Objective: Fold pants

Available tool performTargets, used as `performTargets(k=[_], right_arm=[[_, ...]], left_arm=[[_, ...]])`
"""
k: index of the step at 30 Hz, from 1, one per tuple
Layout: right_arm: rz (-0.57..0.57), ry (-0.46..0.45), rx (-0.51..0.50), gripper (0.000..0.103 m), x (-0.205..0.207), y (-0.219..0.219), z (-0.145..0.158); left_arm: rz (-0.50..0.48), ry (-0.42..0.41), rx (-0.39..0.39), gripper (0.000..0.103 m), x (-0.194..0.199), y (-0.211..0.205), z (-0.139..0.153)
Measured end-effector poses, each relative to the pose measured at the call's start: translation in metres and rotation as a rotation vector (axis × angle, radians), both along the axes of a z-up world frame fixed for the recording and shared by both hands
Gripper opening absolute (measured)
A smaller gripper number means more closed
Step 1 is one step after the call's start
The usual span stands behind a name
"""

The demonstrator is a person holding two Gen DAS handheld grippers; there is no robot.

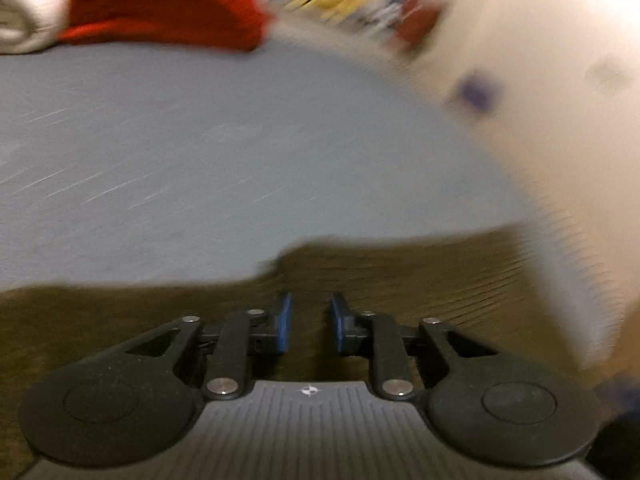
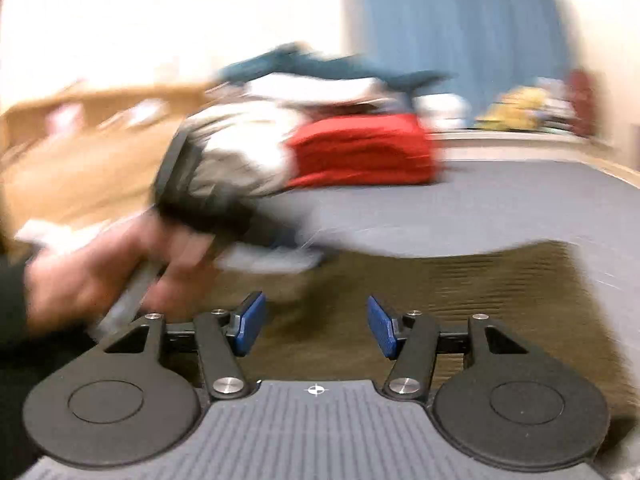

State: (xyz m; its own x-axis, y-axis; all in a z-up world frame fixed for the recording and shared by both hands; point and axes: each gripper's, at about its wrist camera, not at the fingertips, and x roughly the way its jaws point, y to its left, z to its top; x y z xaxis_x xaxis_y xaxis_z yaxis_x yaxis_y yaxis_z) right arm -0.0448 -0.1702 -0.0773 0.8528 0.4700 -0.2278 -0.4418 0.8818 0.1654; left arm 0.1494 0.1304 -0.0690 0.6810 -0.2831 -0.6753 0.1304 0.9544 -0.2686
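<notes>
Both grippers, left gripper (image 1: 311, 322) and right gripper (image 2: 316, 326), part-open, empty, over olive-brown pants (image 2: 360, 300); grey mat (image 1: 200, 140) beyond; red folded cloth (image 2: 360, 152) far.

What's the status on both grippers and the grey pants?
Left gripper open, empty. Right gripper open, empty. Flat grey pants lie on olive ribbed cover, ungripped. Folded red garment behind, clear of pants.

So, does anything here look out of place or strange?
Nothing stands out, though both views are blurred. The olive-brown pants lie flat on the grey surface. Both the left gripper and the right gripper are open and empty. Folded red clothing sits behind.
</notes>
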Motion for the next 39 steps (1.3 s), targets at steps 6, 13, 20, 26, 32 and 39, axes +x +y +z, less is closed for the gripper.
performTargets(k=[6, 13, 20, 26, 32, 39], right_arm=[[-0.618, 0.216, -0.017, 0.059, 0.028, -0.070, -0.023], [-0.640, 0.363, 0.159, 0.080, 0.036, -0.113, -0.042], [-0.578, 0.440, 0.331, 0.061, 0.038, -0.124, -0.050], [-0.621, 0.286, 0.265, 0.031, 0.018, -0.102, -0.036], [-0.418, -0.287, -0.248, 0.031, -0.033, 0.021, 0.000], [-0.140, -0.533, -0.572, 0.031, -0.073, 0.117, -0.033]], left_arm=[[0.057, -0.068, -0.083, 0.060, -0.002, 0.012, 0.009], [-0.004, -0.177, -0.078, 0.060, -0.023, -0.002, 0.020], [-0.108, -0.253, -0.077, 0.061, -0.037, -0.032, 0.029], [-0.216, -0.227, -0.134, 0.067, -0.044, -0.055, 0.039], [-0.371, -0.166, -0.358, 0.097, -0.051, -0.078, 0.057], [-0.382, -0.109, -0.415, 0.099, -0.049, -0.069, 0.064]])
